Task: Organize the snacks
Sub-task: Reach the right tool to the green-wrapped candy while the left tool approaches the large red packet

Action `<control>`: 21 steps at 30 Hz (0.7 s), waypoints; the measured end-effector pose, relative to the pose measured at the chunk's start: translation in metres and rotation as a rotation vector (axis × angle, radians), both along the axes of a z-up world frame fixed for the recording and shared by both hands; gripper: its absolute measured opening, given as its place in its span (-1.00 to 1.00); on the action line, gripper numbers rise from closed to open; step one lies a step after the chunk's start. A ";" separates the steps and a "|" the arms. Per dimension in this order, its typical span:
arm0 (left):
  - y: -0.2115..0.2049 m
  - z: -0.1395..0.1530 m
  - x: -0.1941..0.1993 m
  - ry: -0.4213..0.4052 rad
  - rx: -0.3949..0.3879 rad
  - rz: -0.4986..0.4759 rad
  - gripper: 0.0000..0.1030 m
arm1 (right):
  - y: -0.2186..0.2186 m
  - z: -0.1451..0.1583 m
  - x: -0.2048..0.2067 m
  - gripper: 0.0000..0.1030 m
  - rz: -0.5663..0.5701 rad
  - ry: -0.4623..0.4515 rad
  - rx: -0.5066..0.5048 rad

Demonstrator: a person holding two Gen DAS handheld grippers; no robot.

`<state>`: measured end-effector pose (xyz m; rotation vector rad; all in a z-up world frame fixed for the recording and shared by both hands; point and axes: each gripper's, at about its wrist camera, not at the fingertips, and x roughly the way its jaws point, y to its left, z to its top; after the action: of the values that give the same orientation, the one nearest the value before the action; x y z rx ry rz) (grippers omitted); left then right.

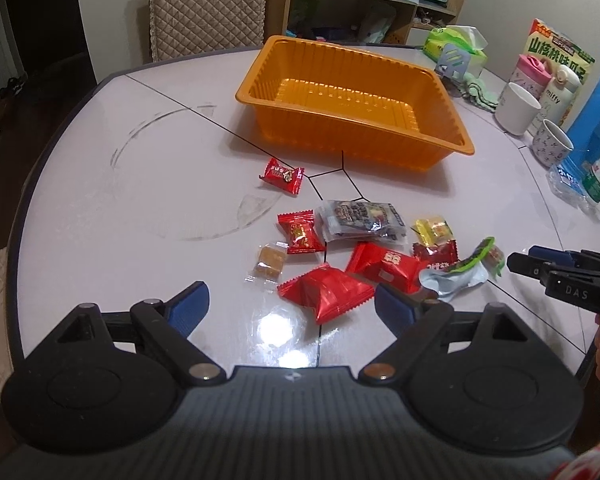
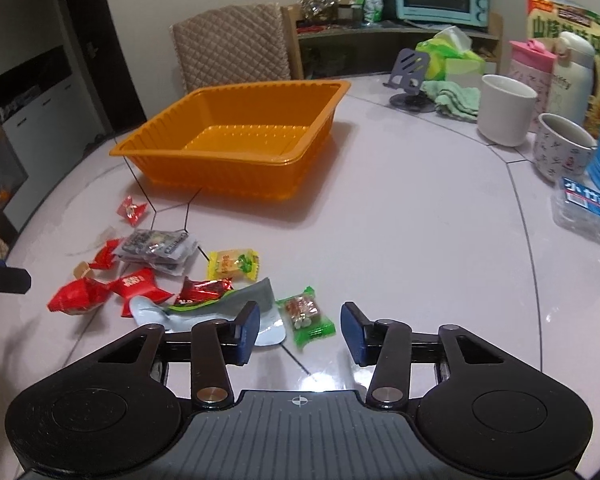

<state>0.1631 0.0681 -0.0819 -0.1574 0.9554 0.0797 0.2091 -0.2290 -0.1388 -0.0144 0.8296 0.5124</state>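
Nearby, the orange tray (image 1: pixel 260 92) holds nothing; wrapped snacks (image 1: pixel 326 292) lie on the surface (image 1: pixel 140 200). Left tool (image 1: pixel 290 302) gapes wide, right tool (image 2: pixel 299 330) part-open, both empty.

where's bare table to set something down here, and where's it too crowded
Free: the wide stretch of table between the orange tray and the mugs, and the left part beside the tray, past the lone red candy. The tray itself is empty. Crowded: the snack pile before both grippers, and the right edge with mugs and bottles.
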 end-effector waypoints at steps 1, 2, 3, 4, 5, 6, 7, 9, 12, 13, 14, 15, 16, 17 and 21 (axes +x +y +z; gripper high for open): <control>0.000 -0.002 0.002 0.004 0.001 0.001 0.72 | 0.000 -0.003 0.003 -0.14 0.009 0.003 -0.004; -0.001 -0.003 0.004 0.008 0.002 0.001 0.72 | 0.001 -0.005 0.006 -0.16 0.016 0.005 -0.012; -0.002 -0.004 0.005 0.010 0.003 0.002 0.72 | 0.002 -0.007 0.009 -0.16 0.023 0.008 -0.019; -0.002 -0.006 0.006 0.012 0.003 0.004 0.72 | 0.003 -0.010 0.012 -0.18 0.030 0.011 -0.025; -0.003 -0.007 0.008 0.016 0.001 0.007 0.72 | 0.004 -0.011 0.014 -0.19 0.035 0.011 -0.030; -0.003 -0.008 0.009 0.018 -0.001 0.009 0.72 | 0.004 -0.013 0.016 -0.19 0.040 0.012 -0.032; -0.003 -0.009 0.010 0.020 -0.003 0.012 0.72 | 0.005 -0.015 0.018 -0.21 0.046 0.015 -0.034; -0.005 -0.010 0.013 0.024 -0.002 0.016 0.72 | 0.006 -0.017 0.021 -0.24 0.053 0.014 -0.037; -0.007 -0.012 0.016 0.028 -0.005 0.020 0.72 | 0.008 -0.020 0.024 -0.31 0.068 0.014 -0.041; -0.008 -0.013 0.018 0.030 -0.005 0.021 0.72 | 0.010 -0.022 0.025 -0.34 0.070 0.014 -0.050; -0.009 -0.014 0.019 0.033 -0.006 0.022 0.72 | 0.011 -0.022 0.026 -0.38 0.071 0.015 -0.056; -0.010 -0.015 0.020 0.034 -0.006 0.022 0.72 | 0.011 -0.024 0.027 -0.41 0.071 0.017 -0.057; -0.010 -0.015 0.020 0.036 -0.007 0.022 0.72 | 0.011 -0.024 0.027 -0.43 0.070 0.019 -0.056; -0.011 -0.016 0.022 0.036 -0.007 0.021 0.72 | 0.011 -0.025 0.028 -0.45 0.068 0.018 -0.055; -0.013 -0.018 0.026 0.036 -0.013 0.025 0.72 | 0.010 -0.024 0.027 -0.55 0.059 0.021 -0.048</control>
<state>0.1889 0.0549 -0.1000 -0.1806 0.9899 0.0996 0.2357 -0.2191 -0.1628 -0.0774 0.8641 0.5487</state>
